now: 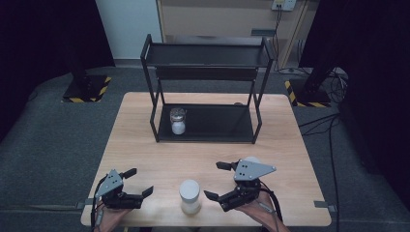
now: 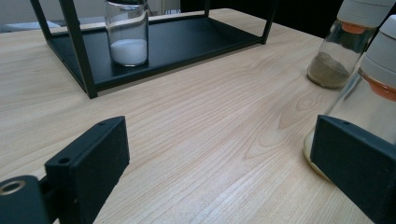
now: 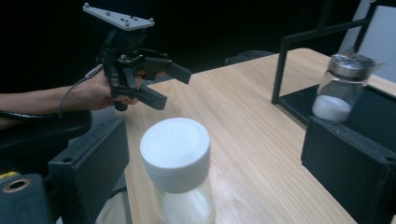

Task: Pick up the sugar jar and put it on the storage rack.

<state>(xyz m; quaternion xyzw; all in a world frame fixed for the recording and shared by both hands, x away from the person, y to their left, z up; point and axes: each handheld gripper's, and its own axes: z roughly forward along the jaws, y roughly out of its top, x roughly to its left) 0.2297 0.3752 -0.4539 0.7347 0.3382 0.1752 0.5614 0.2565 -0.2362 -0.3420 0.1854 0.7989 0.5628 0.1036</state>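
A: High view. Left gripper [image 1: 137,182] sits near the table's front edge, on the person's side of the rack [image 1: 207,87] and well apart from it; jaws spread wide, nothing between them. Right gripper [image 1: 217,180] likewise spread wide, gripping nothing.

B: And the white-capped jar [image 1: 189,196]?

A: Upright on the table [image 1: 145,140], long axis vertical, cap up. It stands between the two grippers, well in front of the rack, touching neither.

B: Left gripper view?

A: Both black jaws far apart, bare wood between them. The near jar [image 2: 373,93] stands just beside the right-hand jaw; contact I cannot tell. A brown-powder jar [image 2: 338,46] stands beyond it, upright, level with the rack's front corner. A glass jar of white powder [image 2: 127,32] stands upright on the rack's lower shelf.

B: Right gripper view?

A: Jaws wide open. The white-capped jar [image 3: 180,163] stands upright between them, not pinched, gaps on both sides. The left gripper [image 3: 166,86] is held in a hand [image 3: 95,93] across the table, open, on the side away from the rack.
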